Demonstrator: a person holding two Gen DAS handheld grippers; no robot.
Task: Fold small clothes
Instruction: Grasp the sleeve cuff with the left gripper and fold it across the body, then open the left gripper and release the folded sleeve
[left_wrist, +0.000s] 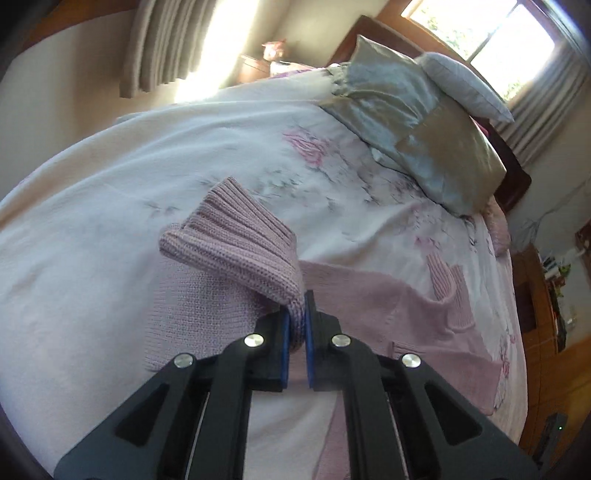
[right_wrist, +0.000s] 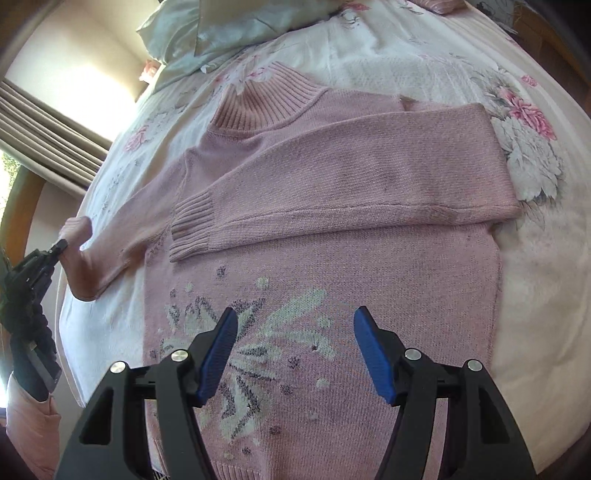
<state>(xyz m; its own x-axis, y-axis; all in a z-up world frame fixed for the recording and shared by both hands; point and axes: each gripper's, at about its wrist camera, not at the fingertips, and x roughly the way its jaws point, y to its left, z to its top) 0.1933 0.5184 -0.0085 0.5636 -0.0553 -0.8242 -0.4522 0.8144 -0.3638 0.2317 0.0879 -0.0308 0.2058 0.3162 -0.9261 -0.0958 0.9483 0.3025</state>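
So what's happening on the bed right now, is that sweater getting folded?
Yes. A pink knitted sweater lies flat on the floral bedspread. One sleeve is already folded across the chest. The left gripper is shut on the cuff of the other sleeve, which is lifted off the bed, probably to fold it over as well. The right gripper hangs open above the sweater's patterned front, holding nothing.
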